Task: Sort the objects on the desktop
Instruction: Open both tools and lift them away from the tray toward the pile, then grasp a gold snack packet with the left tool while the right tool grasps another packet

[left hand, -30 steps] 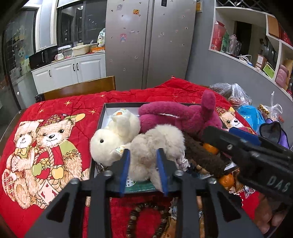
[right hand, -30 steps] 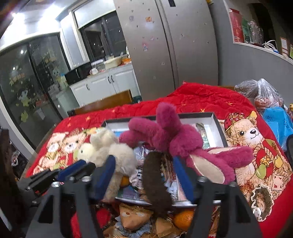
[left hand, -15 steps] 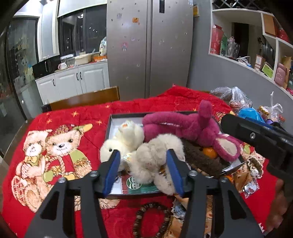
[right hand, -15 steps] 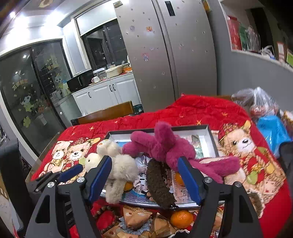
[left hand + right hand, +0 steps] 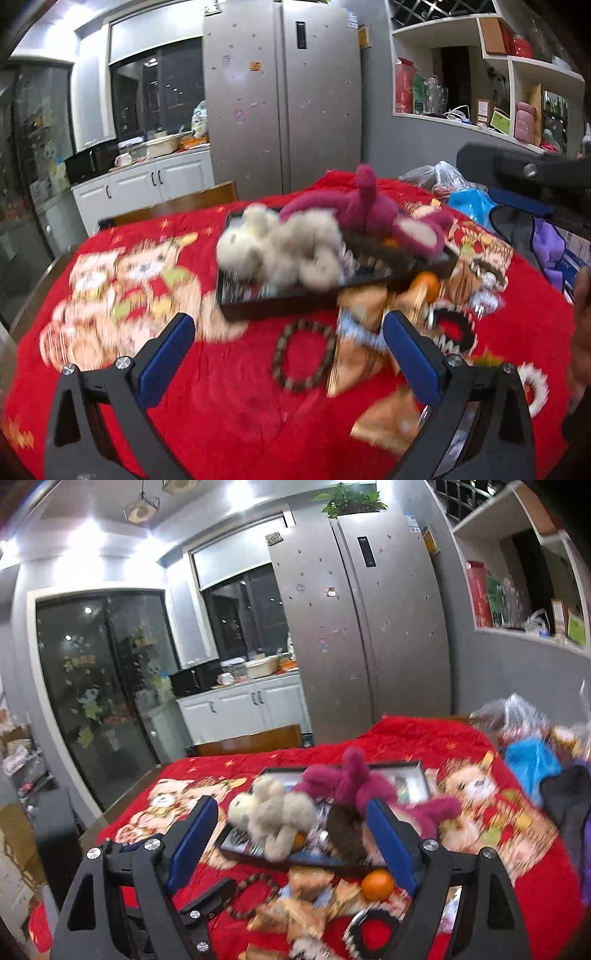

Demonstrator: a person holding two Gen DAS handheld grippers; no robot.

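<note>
Left wrist view is blurring the cream plush (image 5: 280, 251) and magenta plush (image 5: 369, 210) lying in the black tray (image 5: 280, 299); left gripper (image 5: 288, 343) is gaping empty. Right wrist view is smearing snack packets (image 5: 306, 897) beneath the wide-spread, empty right gripper (image 5: 288, 834).

Cream plush (image 5: 280, 247), magenta plush (image 5: 373, 210) (red bear-print cloth (image 5: 229, 398))

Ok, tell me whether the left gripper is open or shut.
Open: the left gripper has its blue pads spread wide, holding nothing, above the bead bracelet.
</note>
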